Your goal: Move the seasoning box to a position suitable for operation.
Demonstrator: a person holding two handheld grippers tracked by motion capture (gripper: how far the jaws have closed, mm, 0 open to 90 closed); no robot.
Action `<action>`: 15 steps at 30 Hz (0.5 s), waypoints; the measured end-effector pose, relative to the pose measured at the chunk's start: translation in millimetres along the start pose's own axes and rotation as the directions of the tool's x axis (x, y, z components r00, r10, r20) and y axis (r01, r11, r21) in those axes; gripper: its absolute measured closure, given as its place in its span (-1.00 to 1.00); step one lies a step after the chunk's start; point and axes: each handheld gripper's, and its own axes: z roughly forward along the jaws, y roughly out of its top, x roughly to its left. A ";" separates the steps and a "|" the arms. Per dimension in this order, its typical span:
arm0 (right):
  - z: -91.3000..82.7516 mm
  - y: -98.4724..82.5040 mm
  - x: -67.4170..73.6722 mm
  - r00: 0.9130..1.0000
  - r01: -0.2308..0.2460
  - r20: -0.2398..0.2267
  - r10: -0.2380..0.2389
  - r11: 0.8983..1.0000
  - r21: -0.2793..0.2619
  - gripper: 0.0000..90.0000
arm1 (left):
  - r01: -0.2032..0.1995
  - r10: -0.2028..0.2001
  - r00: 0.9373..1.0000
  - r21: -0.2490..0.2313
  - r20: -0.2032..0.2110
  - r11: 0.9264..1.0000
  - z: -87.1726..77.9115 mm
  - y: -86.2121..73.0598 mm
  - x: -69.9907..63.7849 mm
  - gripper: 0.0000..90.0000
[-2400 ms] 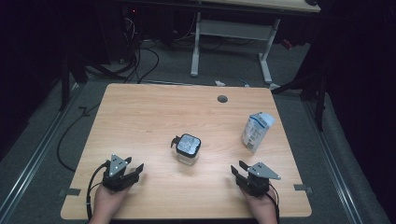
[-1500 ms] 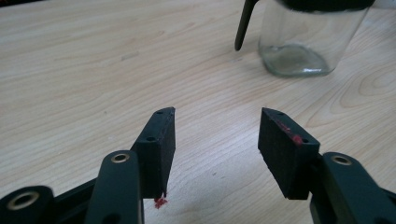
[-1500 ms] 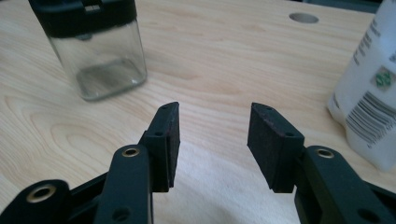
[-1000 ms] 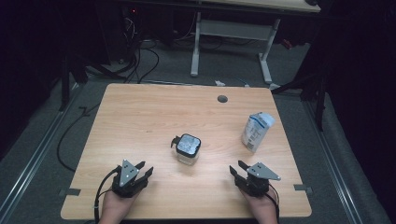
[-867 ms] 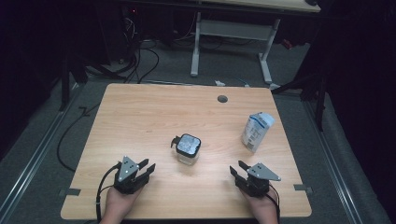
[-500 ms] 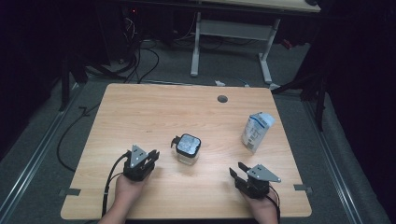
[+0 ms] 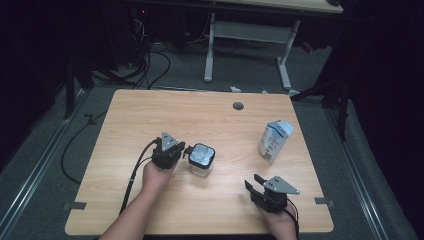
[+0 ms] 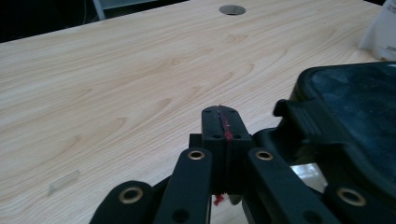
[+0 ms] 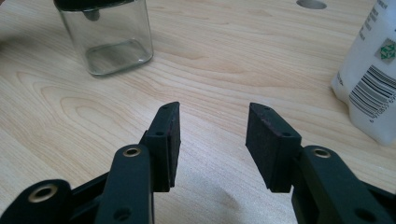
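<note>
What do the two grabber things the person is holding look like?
Both are black. The left gripper and right gripper each wear a grey three-cornered plate and trail a black cable. Brass-coloured rivets sit in the arms, and the left pads have red smudges.

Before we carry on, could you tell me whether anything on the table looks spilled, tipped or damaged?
Nothing stands out. The jar stands upright with its lid on, the carton is upright, and the table looks dry.

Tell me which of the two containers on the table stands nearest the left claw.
The clear glass jar with the black lid, right beside the left claw; the white carton stands far off.
</note>
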 end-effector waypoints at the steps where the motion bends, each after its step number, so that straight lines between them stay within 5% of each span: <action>1: 0.1 -0.4 0.2 1.000 -0.002 -0.001 0.002 1.000 0.001 0.26 | 0.005 -0.005 1.000 -0.006 0.003 1.000 -0.2 0.2 -1.7 1.00; 7: 0.6 0.1 1.1 1.000 -0.013 0.005 0.013 1.000 0.006 0.47 | -0.007 0.009 0.999 -0.026 0.048 1.000 -2.5 -2.6 -20.6 1.00; 11: 2.9 1.5 4.9 1.000 -0.008 0.001 0.008 1.000 0.019 0.77 | -0.013 0.017 0.997 -0.048 0.076 0.999 -4.4 -7.8 -36.0 1.00; 15: 12.9 7.5 14.6 1.000 0.018 0.002 -0.018 0.998 0.055 1.00 | 0.007 -0.002 0.997 -0.059 0.074 0.998 -15.6 -17.3 -34.2 0.98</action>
